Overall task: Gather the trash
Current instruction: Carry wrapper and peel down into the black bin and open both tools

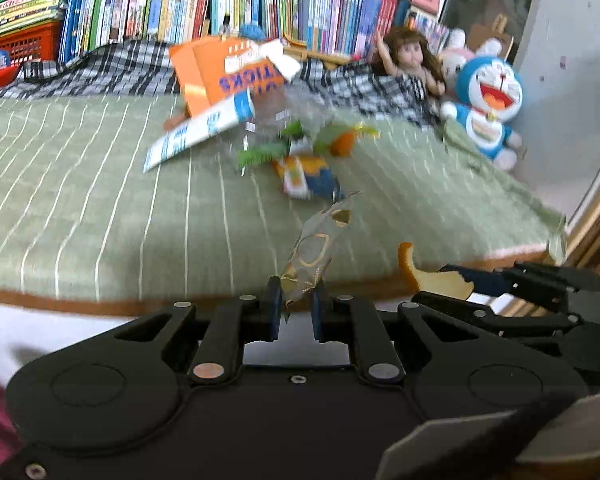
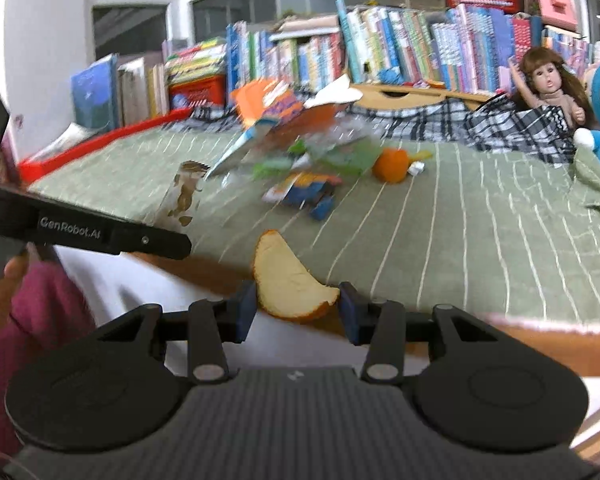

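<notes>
My left gripper [image 1: 296,306] is shut on a clear candy wrapper with gold print [image 1: 314,248], which sticks up from the pads over the bed's near edge. My right gripper [image 2: 298,306] is shut on a curved piece of orange peel [image 2: 290,280], its pale inside facing me. The same peel [image 1: 432,278] shows at the lower right of the left wrist view, and the wrapper [image 2: 184,194] at the left of the right wrist view. Farther up the green striped bed [image 1: 80,208] lies a pile of trash: an orange box [image 1: 220,72], crumpled clear plastic [image 1: 284,116], a blue and orange packet [image 1: 308,176] and another orange peel [image 2: 392,164].
Rows of books [image 1: 180,4] and red baskets [image 1: 24,42] line the far side. A checked blanket [image 1: 112,68], a doll [image 1: 410,60] and a blue plush toy [image 1: 488,104] sit at the bed's back right. A person's pink sleeve [image 2: 40,300] is at the lower left.
</notes>
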